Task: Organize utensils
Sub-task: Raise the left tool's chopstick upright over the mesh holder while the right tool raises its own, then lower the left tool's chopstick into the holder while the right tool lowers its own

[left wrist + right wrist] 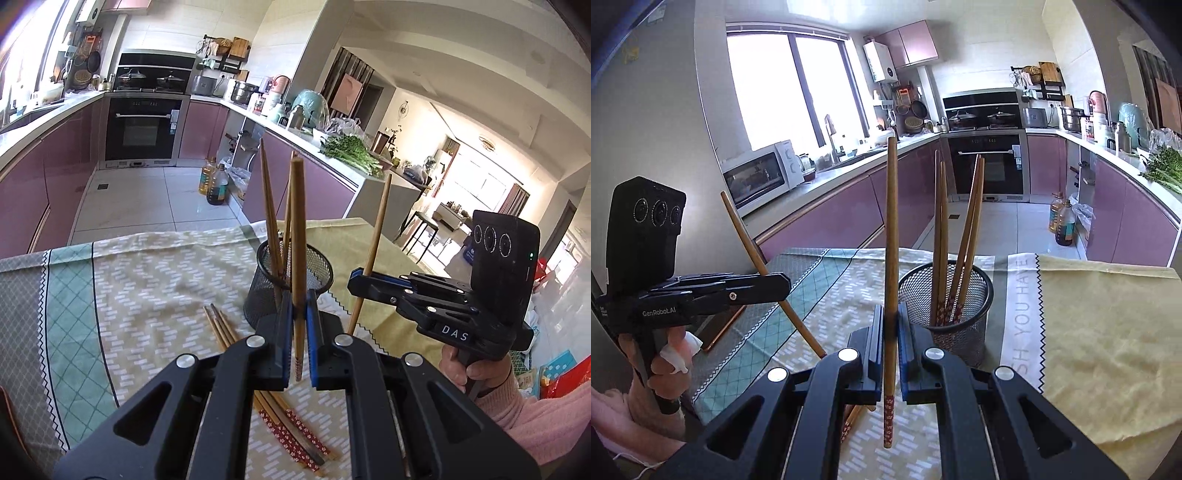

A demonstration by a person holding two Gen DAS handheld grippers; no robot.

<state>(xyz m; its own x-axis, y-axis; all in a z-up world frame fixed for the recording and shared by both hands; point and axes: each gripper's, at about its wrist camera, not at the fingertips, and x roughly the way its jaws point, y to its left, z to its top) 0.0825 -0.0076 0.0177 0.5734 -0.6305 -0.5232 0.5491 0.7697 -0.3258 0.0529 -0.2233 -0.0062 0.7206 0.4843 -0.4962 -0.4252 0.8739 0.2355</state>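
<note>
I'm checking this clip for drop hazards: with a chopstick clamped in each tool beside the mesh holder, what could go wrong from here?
1. The left tool pinches its chopstick low, near the patterned end, so the long top could swing or slip.
2. The mesh holder already has chopsticks leaning apart; a new one may snag on them or tip the light holder.
3. The right tool carries its chopstick close by; the two could collide above the holder.
</note>
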